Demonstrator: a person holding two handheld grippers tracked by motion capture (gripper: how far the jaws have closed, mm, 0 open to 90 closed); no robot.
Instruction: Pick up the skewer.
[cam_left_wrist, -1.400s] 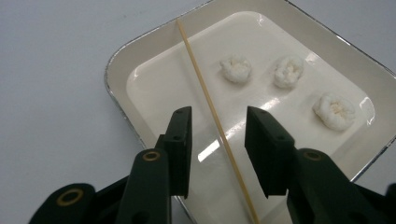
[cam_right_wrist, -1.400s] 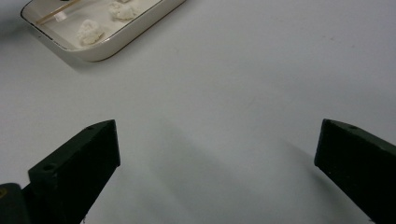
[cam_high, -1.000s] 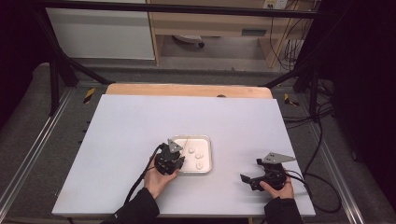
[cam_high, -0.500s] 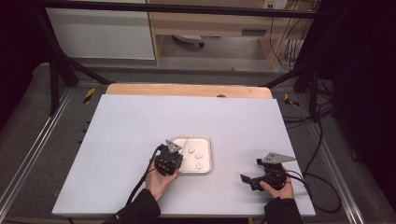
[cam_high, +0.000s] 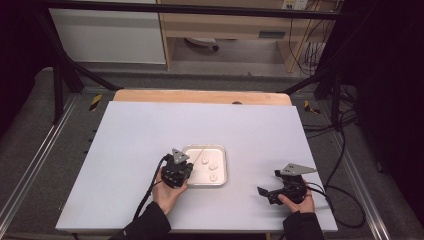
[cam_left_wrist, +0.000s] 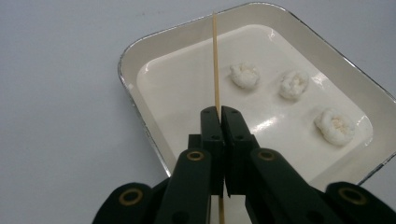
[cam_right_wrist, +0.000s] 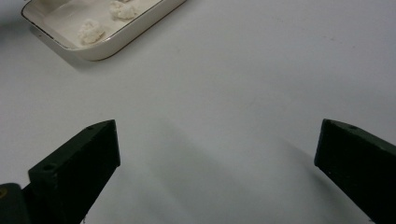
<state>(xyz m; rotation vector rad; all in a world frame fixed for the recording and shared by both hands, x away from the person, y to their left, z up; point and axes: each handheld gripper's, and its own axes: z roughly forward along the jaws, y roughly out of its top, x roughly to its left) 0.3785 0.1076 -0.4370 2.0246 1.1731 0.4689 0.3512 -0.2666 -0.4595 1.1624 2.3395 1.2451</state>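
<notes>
The left gripper (cam_left_wrist: 219, 112) pinches a thin wooden skewer (cam_left_wrist: 215, 60) aimed over the white tray (cam_left_wrist: 140, 51), poised to spear one of three white puffy pieces (cam_left_wrist: 244, 75), while the right gripper (cam_right_wrist: 217, 154) waits wide open on the table (cam_high: 125, 140).

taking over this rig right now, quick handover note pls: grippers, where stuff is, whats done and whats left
Left gripper: shut on a thin wooden skewer, held over the white tray, tip pointing across it.
Right gripper: open, holding nothing, over the bare table to the right of the tray.
Three white food pieces lie loose in the tray, apart from each other.
Done: skewer picked up. Nothing is on it yet.
Left, most likely: spear the pieces onto the skewer.
</notes>
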